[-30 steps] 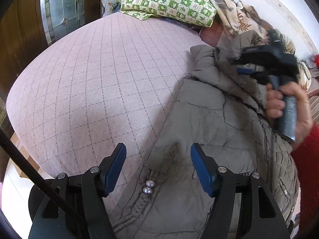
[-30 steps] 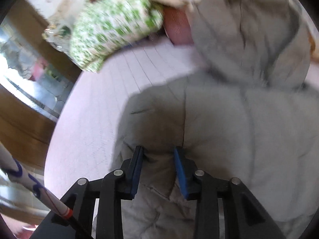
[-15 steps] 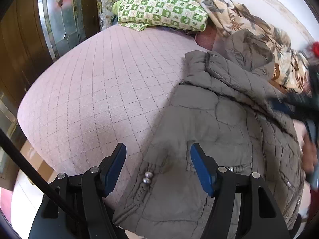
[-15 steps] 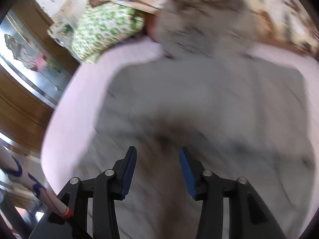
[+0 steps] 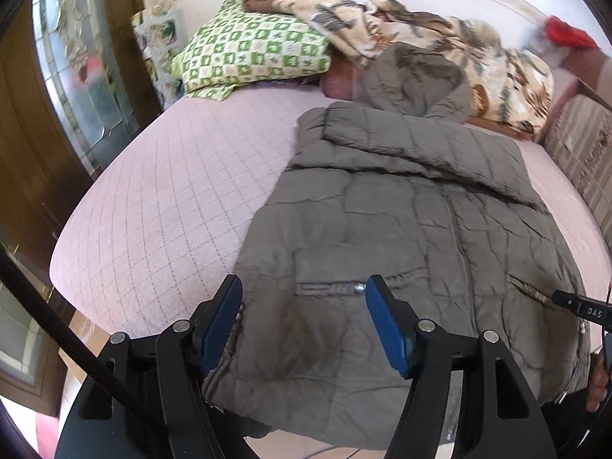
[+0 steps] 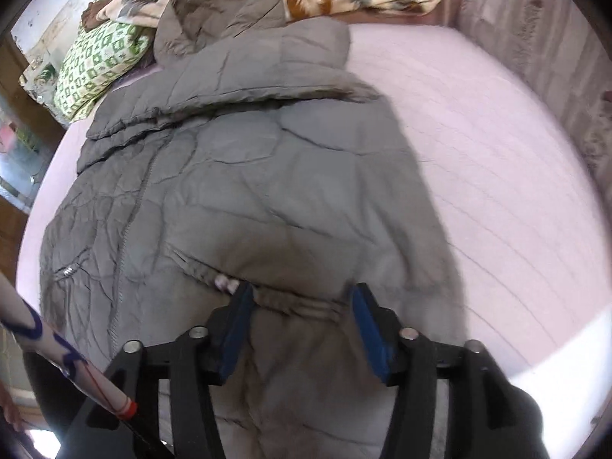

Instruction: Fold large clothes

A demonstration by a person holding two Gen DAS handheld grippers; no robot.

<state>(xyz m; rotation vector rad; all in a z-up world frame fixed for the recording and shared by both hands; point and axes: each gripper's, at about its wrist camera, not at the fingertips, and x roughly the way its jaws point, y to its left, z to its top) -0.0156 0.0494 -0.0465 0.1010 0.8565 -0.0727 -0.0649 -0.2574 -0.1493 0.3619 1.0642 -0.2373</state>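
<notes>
right gripper [image 6: 302, 329] released, seemingly above jacket [image 6: 244, 191] hem.

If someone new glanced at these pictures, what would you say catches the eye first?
The grey quilted coat spread front-up across the pink quilted bed, hood toward the headboard. Next, the green-and-white checked pillow beside a leaf-print blanket at the head. Both hand-held grippers, left and right, hover open over the coat's hem.

The jacket [image 5: 413, 229] is grey-brown with quilted stitching. The bedspread [image 5: 160, 199] is pale pink with a diamond grid. The pillow [image 5: 252, 53] is green-and-white checked. The blanket [image 5: 440, 38] is cream with brown and grey leaves. Both grippers carry blue pads [image 5: 386, 325] on black frames.
</notes>
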